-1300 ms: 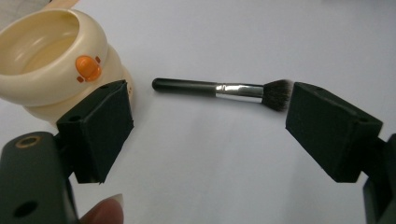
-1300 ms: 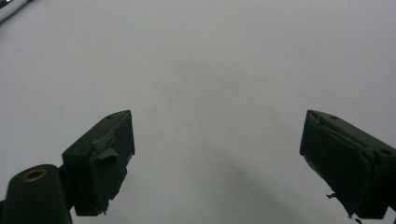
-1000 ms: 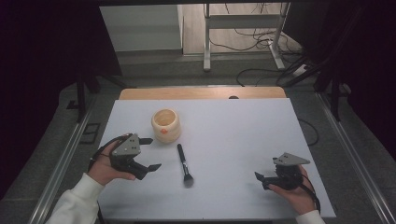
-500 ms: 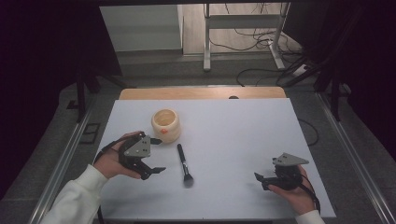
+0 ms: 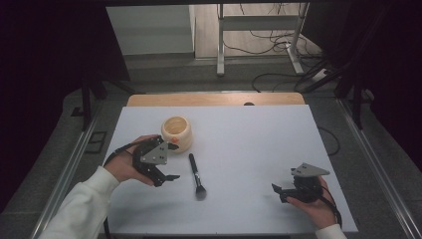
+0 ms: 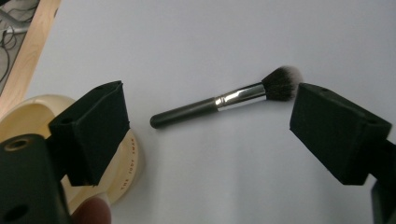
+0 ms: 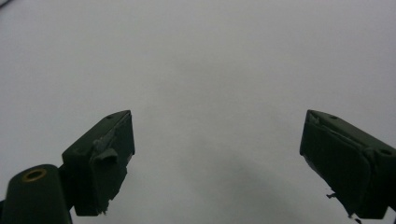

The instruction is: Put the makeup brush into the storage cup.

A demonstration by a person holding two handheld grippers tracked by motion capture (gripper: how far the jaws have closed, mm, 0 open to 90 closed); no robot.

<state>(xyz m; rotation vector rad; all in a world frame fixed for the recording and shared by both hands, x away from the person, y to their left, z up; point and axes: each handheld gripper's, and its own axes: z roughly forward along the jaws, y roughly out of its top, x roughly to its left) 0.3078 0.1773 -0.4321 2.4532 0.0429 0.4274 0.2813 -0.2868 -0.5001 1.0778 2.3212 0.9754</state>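
A black-handled makeup brush (image 5: 195,173) with a silver ferrule lies on the white table (image 5: 249,139), bristles toward the near edge. A round cream jar (image 5: 176,133) stands just behind it to the left. My left gripper (image 5: 171,162) is open, right beside the brush's handle and close in front of the jar. In the left gripper view the brush (image 6: 224,100) lies across the gap ahead of the wide-open jaws of the left gripper (image 6: 210,126), and the jar (image 6: 28,116) sits behind the left jaw. My right gripper (image 5: 278,193) rests open at the near right, over bare table in its own view (image 7: 217,135).
A wooden strip (image 5: 214,99) runs along the table's far edge. Metal rails flank the table on both sides. Beyond it are desk legs (image 5: 220,40) and floor cables. Bare white surface stretches between the brush and the right gripper.
My left gripper has moved right and forward, closing in on the brush and jar. The right gripper, brush and jar have stayed put.
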